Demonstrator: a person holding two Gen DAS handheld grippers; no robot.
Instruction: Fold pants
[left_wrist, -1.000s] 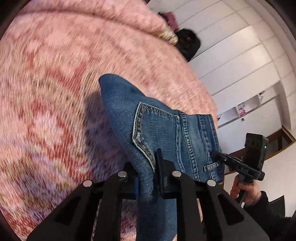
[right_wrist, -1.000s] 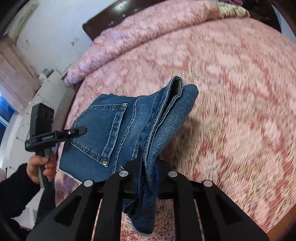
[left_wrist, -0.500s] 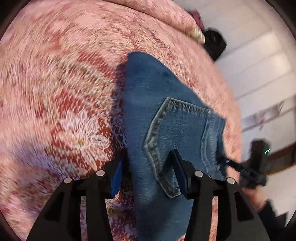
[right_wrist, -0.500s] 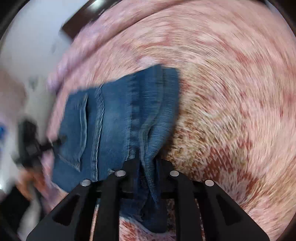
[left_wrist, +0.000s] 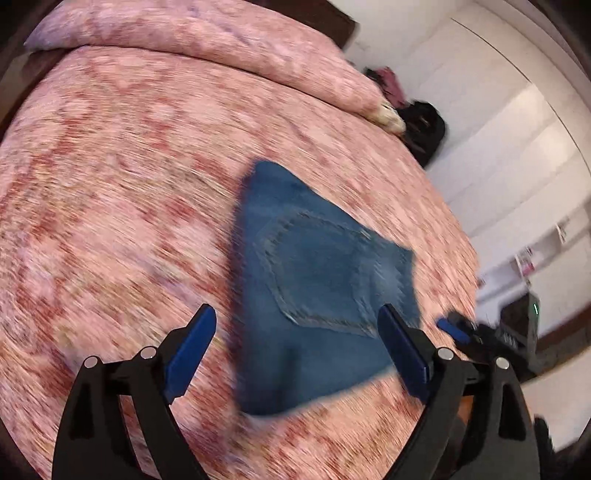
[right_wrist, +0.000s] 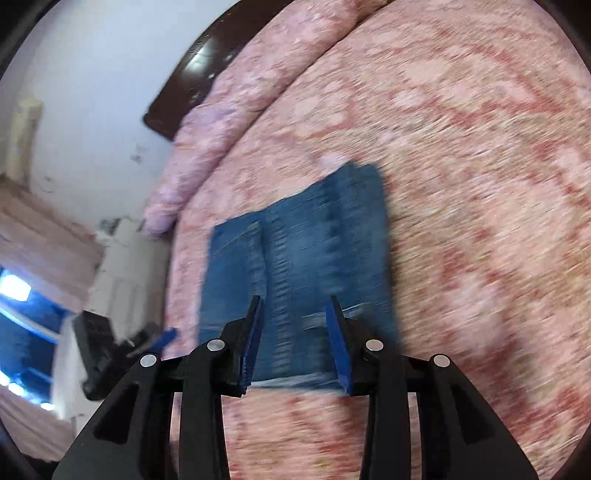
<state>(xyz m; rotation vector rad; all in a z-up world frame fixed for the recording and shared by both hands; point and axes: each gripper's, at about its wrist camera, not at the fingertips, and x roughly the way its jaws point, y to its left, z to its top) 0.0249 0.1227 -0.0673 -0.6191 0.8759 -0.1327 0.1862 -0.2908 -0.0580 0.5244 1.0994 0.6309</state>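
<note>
Folded jeans lie flat on the pink patterned bedspread, a compact blue packet w/ a back pocket facing up; in the right wrist view the same jeans show as a rough rectangle, seams running lengthwise, edges smeared by motion blur, so how neat the fold is can't be judged.

Left gripper is spread wide, its blue pads on either side of the near end of the packet; nothing is held between them; whether the pads touch the denim or hang just above it isn't clear. Right gripper is parted too, though less far, its fingers framing the near edge of the jeans w/ no cloth pinched between them.

Each tool shows in the other's camera: right gripper sits at the right edge of the left view, just beside the jeans' corner; left gripper sits low left in the right view, near the packet's left side, blurred.

Beyond: a rolled pink duvet runs along the far side of the bed; a dark wooden headboard behind it; a black bag off the bed's far corner, by white wardrobe panels; a window glows blue at left in the right view.
</note>
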